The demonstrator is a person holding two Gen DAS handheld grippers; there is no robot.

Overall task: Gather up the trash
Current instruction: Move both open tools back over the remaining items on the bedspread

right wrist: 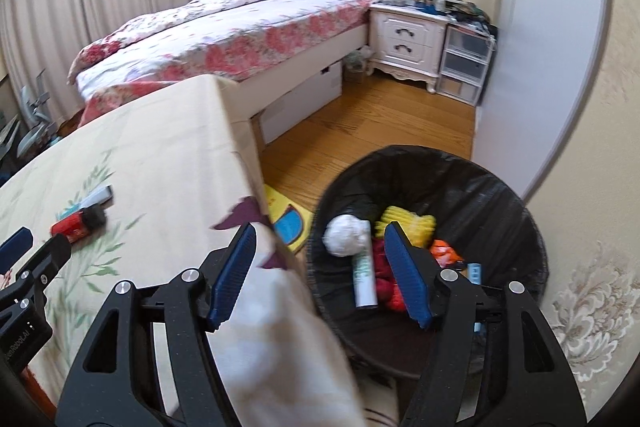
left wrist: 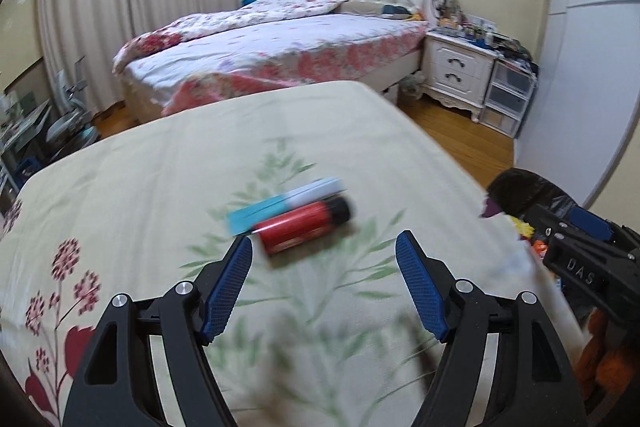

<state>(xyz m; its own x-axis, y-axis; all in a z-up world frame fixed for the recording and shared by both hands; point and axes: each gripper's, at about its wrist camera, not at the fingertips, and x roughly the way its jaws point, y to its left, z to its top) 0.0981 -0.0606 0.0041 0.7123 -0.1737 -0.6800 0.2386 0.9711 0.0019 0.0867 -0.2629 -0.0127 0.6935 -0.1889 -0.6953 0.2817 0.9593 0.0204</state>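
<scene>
A red can with a black cap (left wrist: 304, 227) lies on its side on the floral tablecloth (left wrist: 160, 187), against a blue and white box (left wrist: 280, 205). My left gripper (left wrist: 325, 238) is open just short of the can, and nothing is between its pads. Can (right wrist: 76, 223) and box (right wrist: 94, 197) also show in the right wrist view. My right gripper (right wrist: 321, 226) is open and empty over the table corner and the black-lined trash bin (right wrist: 500, 195). The bin holds a white paper ball (right wrist: 344, 233), a white tube (right wrist: 365, 279), and yellow, red and orange scraps.
The bin stands on the wooden floor (right wrist: 360, 131) by the table's right corner, with a yellow and blue sheet (right wrist: 288, 219) beside it. Beyond are a bed (left wrist: 280, 47), a white nightstand (left wrist: 456, 67), plastic drawers (left wrist: 508, 95) and a white wall panel (right wrist: 552, 47).
</scene>
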